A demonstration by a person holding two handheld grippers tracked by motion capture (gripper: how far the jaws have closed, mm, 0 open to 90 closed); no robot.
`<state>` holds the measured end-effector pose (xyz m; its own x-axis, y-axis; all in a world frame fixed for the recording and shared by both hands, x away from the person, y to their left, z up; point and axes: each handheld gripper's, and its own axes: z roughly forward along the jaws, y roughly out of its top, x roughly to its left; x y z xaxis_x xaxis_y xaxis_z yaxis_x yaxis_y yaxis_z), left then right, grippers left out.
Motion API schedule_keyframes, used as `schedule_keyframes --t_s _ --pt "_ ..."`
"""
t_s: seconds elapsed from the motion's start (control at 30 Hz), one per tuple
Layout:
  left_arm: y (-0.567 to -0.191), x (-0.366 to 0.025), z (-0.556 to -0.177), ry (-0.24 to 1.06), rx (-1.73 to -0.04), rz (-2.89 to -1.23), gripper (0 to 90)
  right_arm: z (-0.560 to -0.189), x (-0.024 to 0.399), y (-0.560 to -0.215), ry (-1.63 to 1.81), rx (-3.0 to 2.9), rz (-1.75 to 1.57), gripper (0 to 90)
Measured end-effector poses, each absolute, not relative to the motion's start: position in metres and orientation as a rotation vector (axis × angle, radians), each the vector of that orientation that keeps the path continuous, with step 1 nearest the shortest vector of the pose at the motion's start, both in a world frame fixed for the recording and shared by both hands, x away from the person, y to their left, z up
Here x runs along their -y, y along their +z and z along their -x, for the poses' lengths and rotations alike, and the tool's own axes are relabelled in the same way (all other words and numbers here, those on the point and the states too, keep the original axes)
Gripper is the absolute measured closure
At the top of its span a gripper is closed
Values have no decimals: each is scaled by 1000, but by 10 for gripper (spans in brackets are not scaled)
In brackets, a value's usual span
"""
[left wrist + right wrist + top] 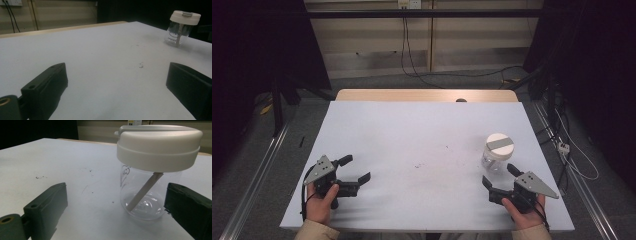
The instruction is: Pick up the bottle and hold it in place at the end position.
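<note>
The right gripper, wide open and holding nothing, sits just short of the lidded jar on the white surface (left gripper also open, empty, well apart), so an off-centre approach could tip it.

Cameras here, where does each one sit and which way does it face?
High view: above the person's side, facing forward and down on the table; both hands and claws show.
Left claw view: on the left claw, facing across the table toward the jar.
Right claw view: on the right claw, close behind the jar.
All share the jar.
</note>
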<state>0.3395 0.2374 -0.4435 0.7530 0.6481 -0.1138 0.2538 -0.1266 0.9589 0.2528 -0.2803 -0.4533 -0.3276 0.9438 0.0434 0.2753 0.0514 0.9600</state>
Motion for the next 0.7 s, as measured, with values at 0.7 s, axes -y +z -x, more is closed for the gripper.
schedule_keyframes --t_s 0.7 --pt "-444 -237 -339 389 -708 -1696 34 -266 285 -454 1266 -1656 -1255 45"
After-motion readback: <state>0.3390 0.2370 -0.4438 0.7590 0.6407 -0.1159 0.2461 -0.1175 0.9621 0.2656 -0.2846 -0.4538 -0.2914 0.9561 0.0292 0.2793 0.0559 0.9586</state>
